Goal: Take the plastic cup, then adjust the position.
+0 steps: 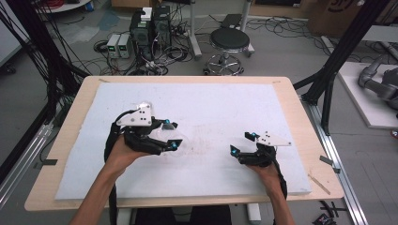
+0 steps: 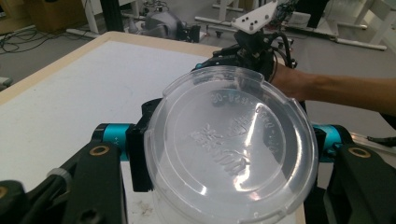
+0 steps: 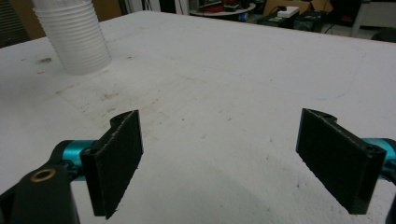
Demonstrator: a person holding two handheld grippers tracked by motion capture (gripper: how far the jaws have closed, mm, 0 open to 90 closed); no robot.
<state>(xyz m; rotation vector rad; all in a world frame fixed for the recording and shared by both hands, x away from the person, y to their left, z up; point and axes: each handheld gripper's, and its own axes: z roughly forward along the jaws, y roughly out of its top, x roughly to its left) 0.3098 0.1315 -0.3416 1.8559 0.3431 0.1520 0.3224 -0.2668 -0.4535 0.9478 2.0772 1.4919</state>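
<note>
Clear lid (image 2: pixel 231 149), bottom edge cut off

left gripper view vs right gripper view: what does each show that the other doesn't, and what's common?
Left gripper view alone: a clear plastic lid with raised lettering, held between the left gripper jaws, and beyond it the right gripper on the person's hand. Right gripper view alone: the right gripper's own jaws standing wide apart with nothing between them, and a stack of ribbed translucent cups standing at upper left. Both: the white foam board covering the table.
</note>
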